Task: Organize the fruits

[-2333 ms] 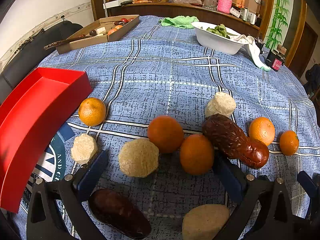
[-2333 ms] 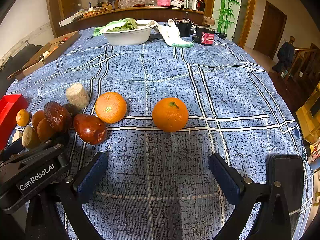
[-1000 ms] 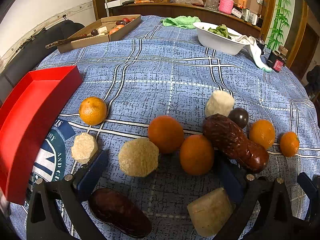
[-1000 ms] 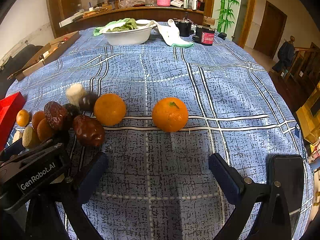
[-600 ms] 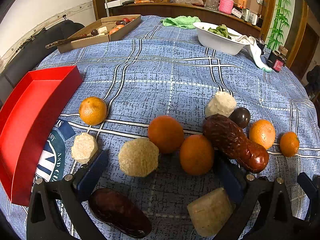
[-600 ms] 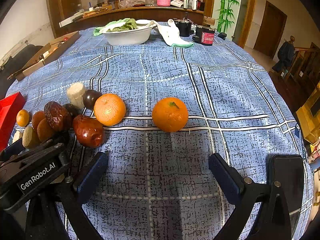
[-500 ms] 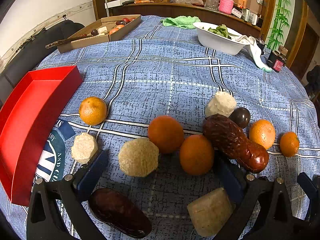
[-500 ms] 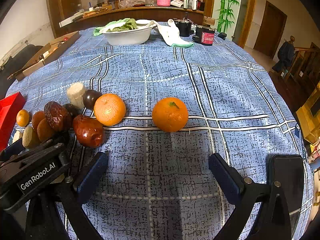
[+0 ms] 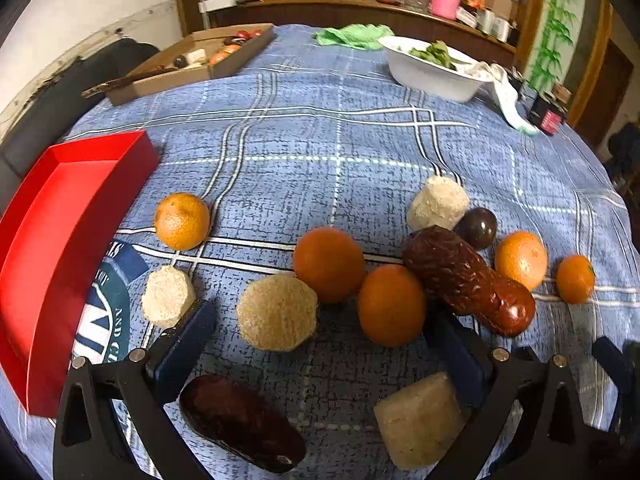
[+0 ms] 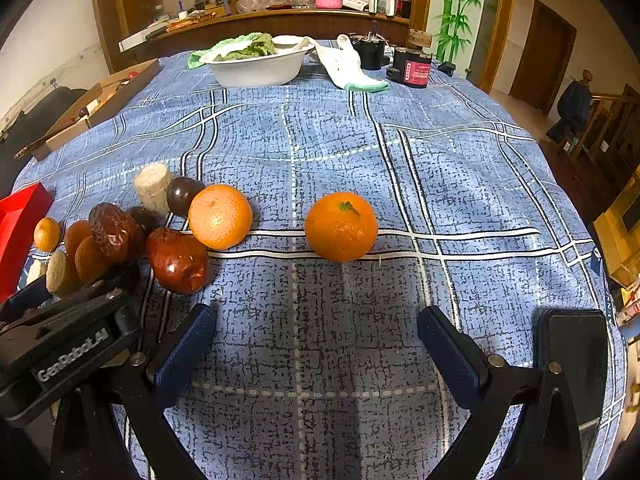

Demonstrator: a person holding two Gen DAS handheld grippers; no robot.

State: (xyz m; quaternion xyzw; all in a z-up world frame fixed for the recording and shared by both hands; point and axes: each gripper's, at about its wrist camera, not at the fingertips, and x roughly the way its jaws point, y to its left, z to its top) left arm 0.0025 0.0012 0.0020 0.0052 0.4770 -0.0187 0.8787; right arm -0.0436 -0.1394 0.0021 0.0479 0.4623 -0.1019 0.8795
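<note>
Fruit lies scattered on the blue checked tablecloth. My left gripper [image 9: 320, 344] is open low over the pile: a beige faceted fruit [image 9: 277, 312] and two oranges [image 9: 329, 264] [image 9: 391, 305] sit just past its fingers, a dark date [image 9: 240, 420] and a beige block [image 9: 420, 420] lie between them. A large brown date [image 9: 464, 280] rests right of the oranges. A red tray [image 9: 60, 240] stands at the left. My right gripper [image 10: 316, 344] is open over bare cloth, an orange [image 10: 341, 226] ahead of it.
A white bowl of greens [image 10: 256, 65], a white cloth [image 10: 348, 68] and dark jars [image 10: 412, 67] stand at the far side. A cardboard box [image 9: 192, 64] sits far left. A black phone [image 10: 572, 352] lies by the right gripper. The left gripper's body [image 10: 60, 344] is at lower left.
A small dark round fruit has appeared beside the beige cylinder behind the big date, and the beige block between the left fingers has shifted. The red tray slid slightly. Both grippers hold still.
</note>
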